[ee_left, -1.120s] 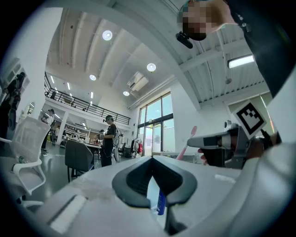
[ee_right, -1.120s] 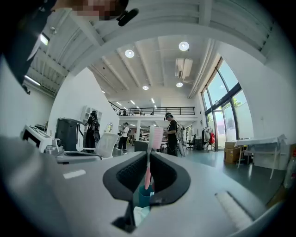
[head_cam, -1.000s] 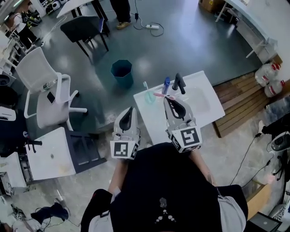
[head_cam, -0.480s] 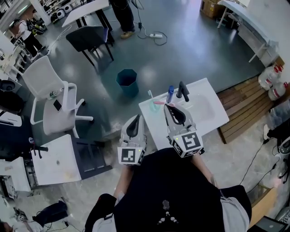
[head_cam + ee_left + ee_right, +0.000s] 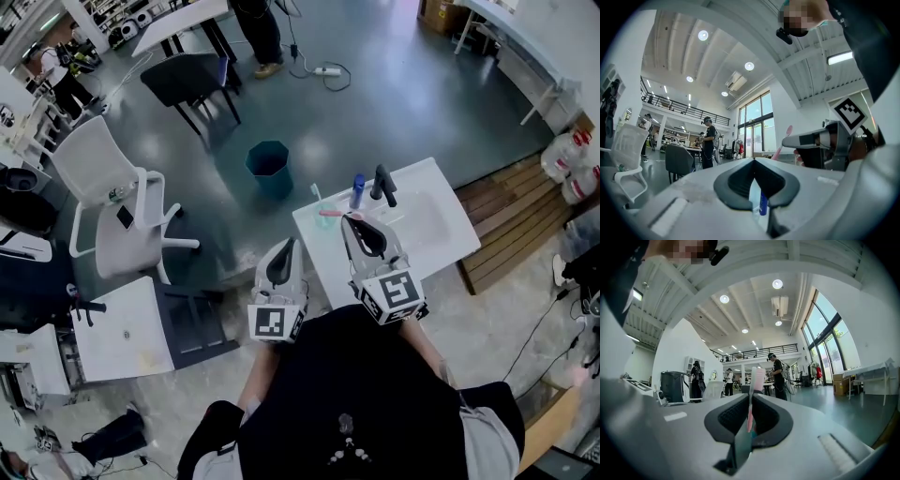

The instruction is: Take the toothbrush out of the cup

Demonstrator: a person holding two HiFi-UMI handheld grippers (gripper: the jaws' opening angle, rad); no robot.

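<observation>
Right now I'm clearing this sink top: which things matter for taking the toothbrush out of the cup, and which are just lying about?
For the job: cup, pink toothbrush held in the right claw, white toothbrush.
Just lying about: blue tube, black tap, teal bin, white chair.

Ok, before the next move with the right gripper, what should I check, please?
1. Right gripper shut on the pink toothbrush: ok.
2. Lower end of the pink toothbrush clear of the cup: cannot tell.
3. Left gripper empty, jaws together: ok.
4. Left gripper steadying the cup: not ok, they are apart.
5. White toothbrush standing in the cup, apart from the right gripper: ok.
</observation>
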